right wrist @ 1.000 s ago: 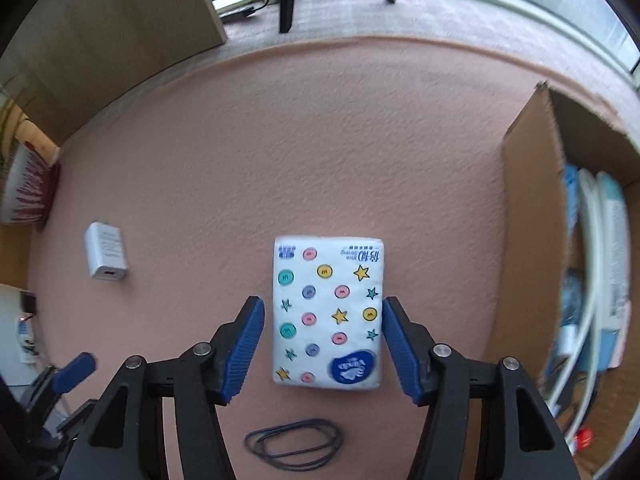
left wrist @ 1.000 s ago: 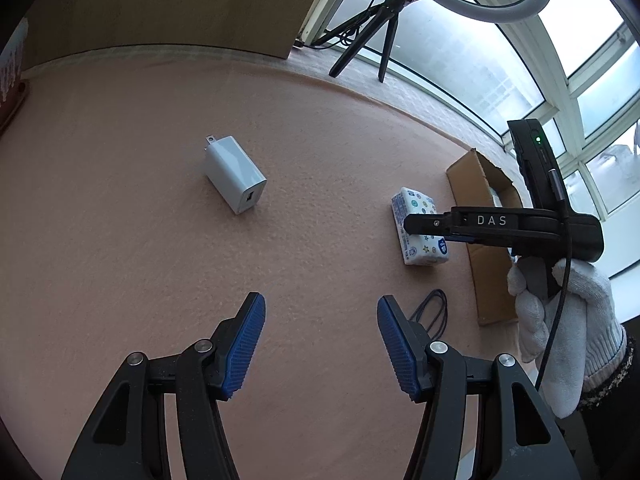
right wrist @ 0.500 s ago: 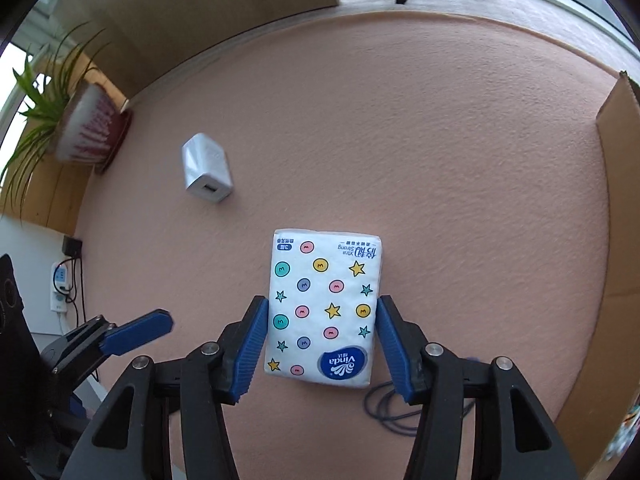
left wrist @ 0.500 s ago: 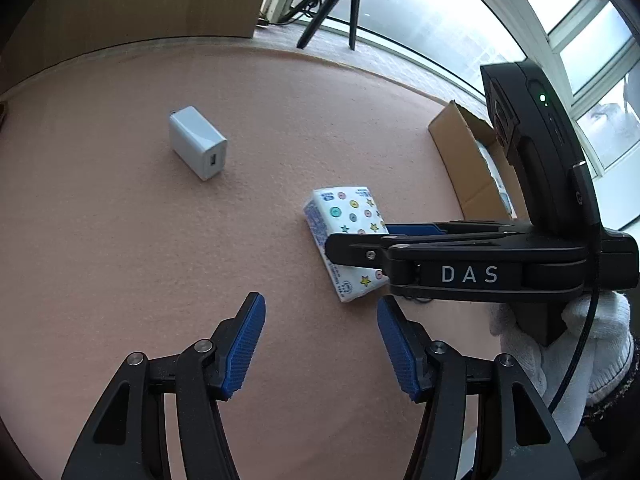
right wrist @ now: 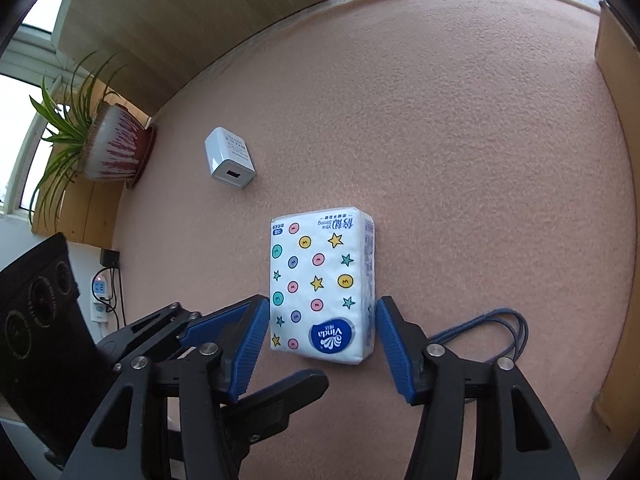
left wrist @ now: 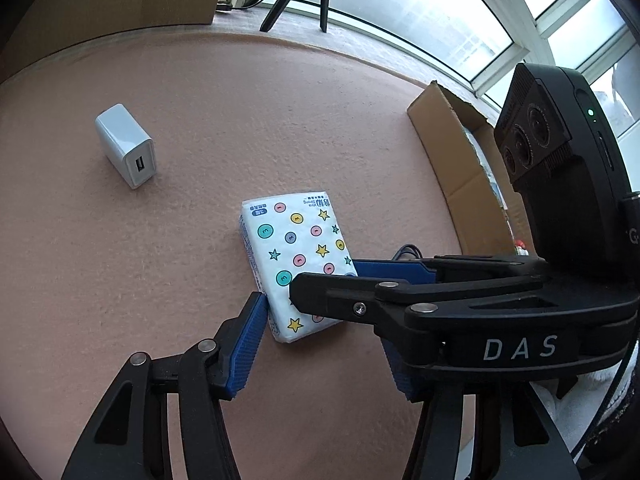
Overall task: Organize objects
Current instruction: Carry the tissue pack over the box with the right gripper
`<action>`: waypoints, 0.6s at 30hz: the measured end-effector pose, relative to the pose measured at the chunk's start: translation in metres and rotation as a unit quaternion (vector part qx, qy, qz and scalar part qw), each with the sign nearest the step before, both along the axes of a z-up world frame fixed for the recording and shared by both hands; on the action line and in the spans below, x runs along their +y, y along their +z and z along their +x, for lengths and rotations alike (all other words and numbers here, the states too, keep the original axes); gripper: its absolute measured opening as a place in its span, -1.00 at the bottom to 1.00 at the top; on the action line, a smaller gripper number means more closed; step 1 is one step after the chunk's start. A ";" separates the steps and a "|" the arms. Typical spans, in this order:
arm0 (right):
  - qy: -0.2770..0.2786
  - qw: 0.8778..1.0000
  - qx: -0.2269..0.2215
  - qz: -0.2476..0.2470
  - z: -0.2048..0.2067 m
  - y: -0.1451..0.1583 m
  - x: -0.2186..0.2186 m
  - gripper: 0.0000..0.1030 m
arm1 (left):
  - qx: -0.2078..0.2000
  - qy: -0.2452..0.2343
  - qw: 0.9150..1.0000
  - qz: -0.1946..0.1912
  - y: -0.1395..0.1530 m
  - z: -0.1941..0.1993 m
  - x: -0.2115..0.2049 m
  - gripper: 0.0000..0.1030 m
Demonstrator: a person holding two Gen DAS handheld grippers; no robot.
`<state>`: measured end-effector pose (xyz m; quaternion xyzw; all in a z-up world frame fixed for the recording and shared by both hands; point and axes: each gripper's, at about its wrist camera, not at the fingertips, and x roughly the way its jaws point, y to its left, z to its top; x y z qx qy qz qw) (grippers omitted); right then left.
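Vinda tissue pack (right wrist: 322, 286) between closing right gripper (right wrist: 320, 346) pads, not yet pinched; left gripper (left wrist: 324, 350) closing, empty

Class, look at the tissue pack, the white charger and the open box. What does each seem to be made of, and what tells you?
Tissue pack: thin glossy plastic film, printed; soft, rounded edges.
Charger: hard, smooth white plastic; crisp edges, slight sheen.
Box: brown matte cardboard; torn flap edge.

One white tissue packet (right wrist: 322, 286) printed with coloured dots and stars. One white cube-shaped USB wall charger (right wrist: 229, 158). One loop of dark blue elastic bands (right wrist: 494, 326). One brown cardboard box (left wrist: 460, 160). One potted green plant (right wrist: 86, 136). Two black grippers with blue pads: left gripper (left wrist: 324, 350), right gripper (right wrist: 320, 344).
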<state>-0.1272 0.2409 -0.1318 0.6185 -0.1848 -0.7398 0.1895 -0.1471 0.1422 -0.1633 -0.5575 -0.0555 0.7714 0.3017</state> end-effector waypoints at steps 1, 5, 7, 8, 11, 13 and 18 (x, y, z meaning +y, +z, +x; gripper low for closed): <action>-0.001 1.000 -0.001 0.000 0.001 0.000 0.000 -0.19 | 0.000 -0.001 1.000 -0.001 0.001 0.000 0.001 0.12; 0.000 1.000 0.004 0.002 0.003 0.003 0.004 -0.21 | 0.003 -0.001 1.000 0.000 0.008 0.002 0.002 0.10; 0.001 1.000 0.012 0.004 0.005 0.009 0.006 -0.21 | 0.011 -0.001 1.000 0.000 0.015 0.005 0.004 0.10; 0.002 1.000 0.016 0.004 0.006 0.011 0.005 -0.21 | 0.017 -0.002 1.000 0.000 0.021 0.006 0.005 0.10; 0.002 0.999 0.036 0.006 0.010 0.026 0.009 -0.21 | 0.033 -0.008 0.999 -0.001 0.035 0.009 0.012 0.10; -0.002 0.999 0.050 0.008 0.013 0.036 0.013 -0.21 | 0.044 -0.014 0.999 -0.001 0.045 0.010 0.020 0.10; -0.025 0.997 0.076 0.006 0.023 0.058 0.036 -0.21 | 0.067 -0.034 0.997 0.006 0.066 0.015 0.051 0.10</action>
